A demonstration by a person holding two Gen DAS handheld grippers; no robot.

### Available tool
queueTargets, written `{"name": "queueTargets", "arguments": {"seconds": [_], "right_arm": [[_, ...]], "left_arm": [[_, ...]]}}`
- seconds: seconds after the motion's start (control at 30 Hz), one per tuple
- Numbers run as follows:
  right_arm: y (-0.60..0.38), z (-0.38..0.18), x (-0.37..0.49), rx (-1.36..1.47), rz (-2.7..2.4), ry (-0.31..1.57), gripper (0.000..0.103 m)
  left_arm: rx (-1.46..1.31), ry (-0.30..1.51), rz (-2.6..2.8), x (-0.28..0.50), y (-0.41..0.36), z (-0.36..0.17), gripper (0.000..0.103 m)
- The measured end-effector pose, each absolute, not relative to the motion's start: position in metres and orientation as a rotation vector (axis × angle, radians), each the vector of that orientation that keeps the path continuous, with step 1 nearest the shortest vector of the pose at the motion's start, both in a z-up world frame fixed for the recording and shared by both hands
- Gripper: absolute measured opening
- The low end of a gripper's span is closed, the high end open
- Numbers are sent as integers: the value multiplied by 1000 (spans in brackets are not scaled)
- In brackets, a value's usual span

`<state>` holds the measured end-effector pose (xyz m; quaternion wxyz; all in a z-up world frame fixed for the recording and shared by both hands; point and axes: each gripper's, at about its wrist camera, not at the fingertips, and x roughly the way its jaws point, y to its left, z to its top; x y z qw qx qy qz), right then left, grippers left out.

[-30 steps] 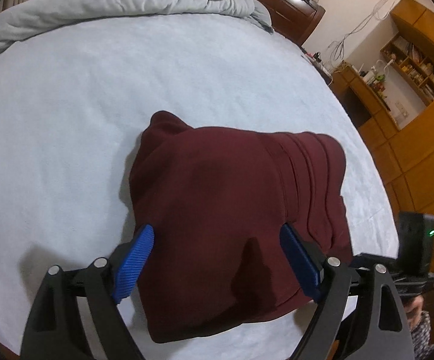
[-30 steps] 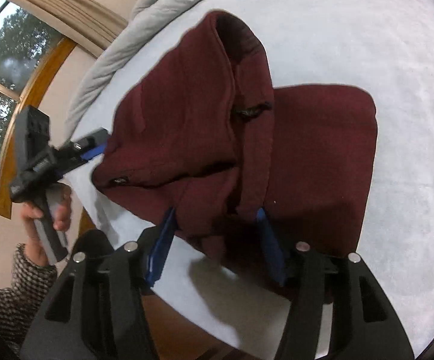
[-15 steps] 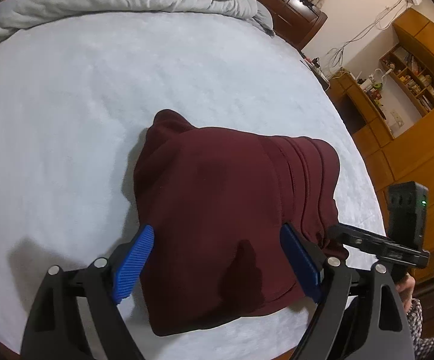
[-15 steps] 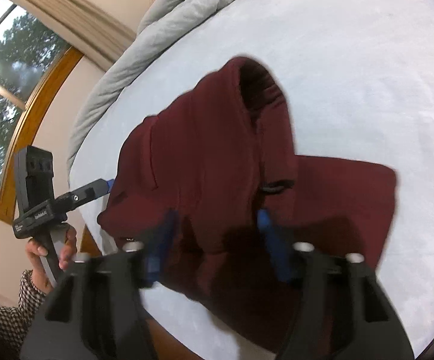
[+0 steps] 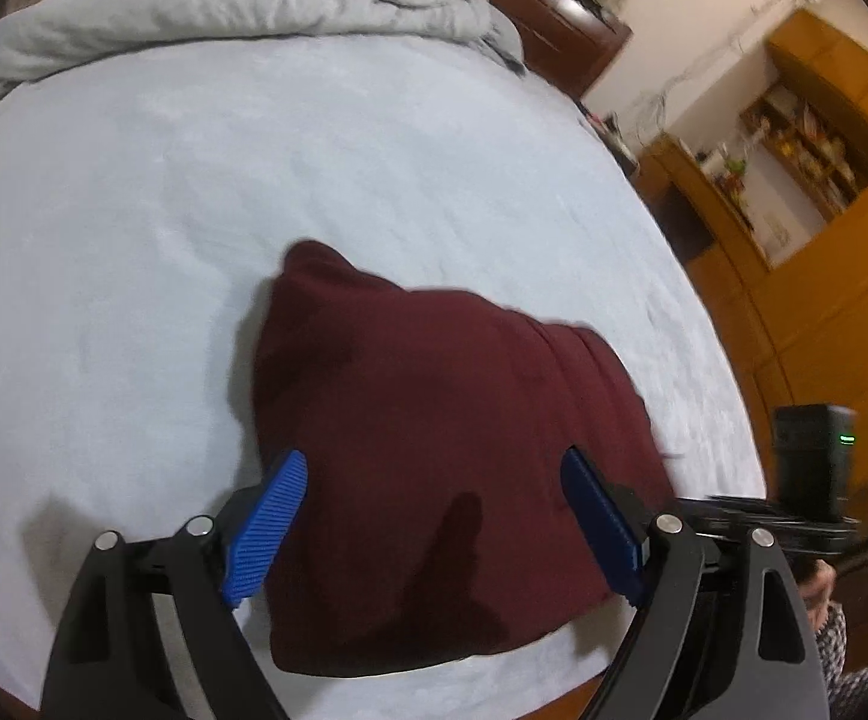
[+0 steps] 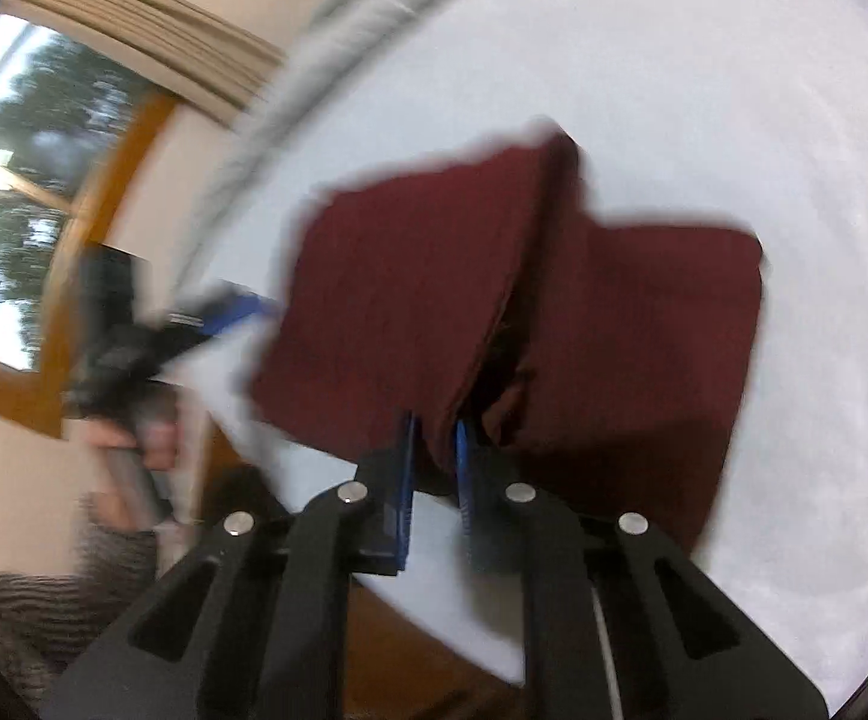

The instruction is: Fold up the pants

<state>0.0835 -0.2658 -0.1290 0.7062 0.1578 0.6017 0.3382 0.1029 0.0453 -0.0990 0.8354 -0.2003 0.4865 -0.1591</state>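
Right now my left gripper (image 5: 434,516) hangs with its blue fingers (image 5: 266,522) spread wide, one to each side of the near part of the maroon pants (image 5: 434,450), holding nothing. The pants lie folded into a thick bundle on the pale blue bed (image 5: 194,210), close to its near edge, with one corner poking up at the far left. A grey duvet (image 5: 224,6) is bunched along the far side of the bed, and wooden shelves (image 5: 811,138) stand off to the right. Further right, my right gripper (image 6: 434,456) has its fingers drawn almost together on a fold of the pants (image 6: 410,288), pinching the edge of the upper layer, which rises off the lower layer lying flat on the bed (image 6: 733,60). That view is blurred; my left hand (image 6: 152,438) shows at its left edge near the window (image 6: 20,180).
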Motion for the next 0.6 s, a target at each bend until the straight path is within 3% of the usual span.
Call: {"name": "queueTargets", "arguments": {"seconds": [0.07, 0.17, 0.27, 0.3, 0.33, 0.4, 0.47, 0.6], "right_arm": [[-272, -138, 87, 440, 766, 1339, 12], [-274, -132, 88, 456, 784, 1313, 21], [-273, -121, 88, 414, 787, 1291, 42], [-272, -120, 90, 398, 768, 1287, 60], [-272, -115, 92, 359, 724, 1274, 64], [-271, -112, 98, 338, 711, 1263, 66], [-273, -119, 106, 401, 714, 1295, 78], [-274, -142, 116, 483, 693, 1379, 79]], "left_arm": [[-330, 1079, -311, 107, 30, -109, 90], [-195, 1121, -294, 106, 9, -124, 92], [-110, 1107, -272, 97, -2, -125, 92], [-117, 1107, -267, 95, -1, -124, 92], [-138, 1109, -257, 91, 3, -122, 92], [-185, 1108, -249, 83, 10, -120, 92], [-240, 1111, -243, 74, 19, -120, 92], [-358, 1122, -234, 71, 41, -123, 93]]}}
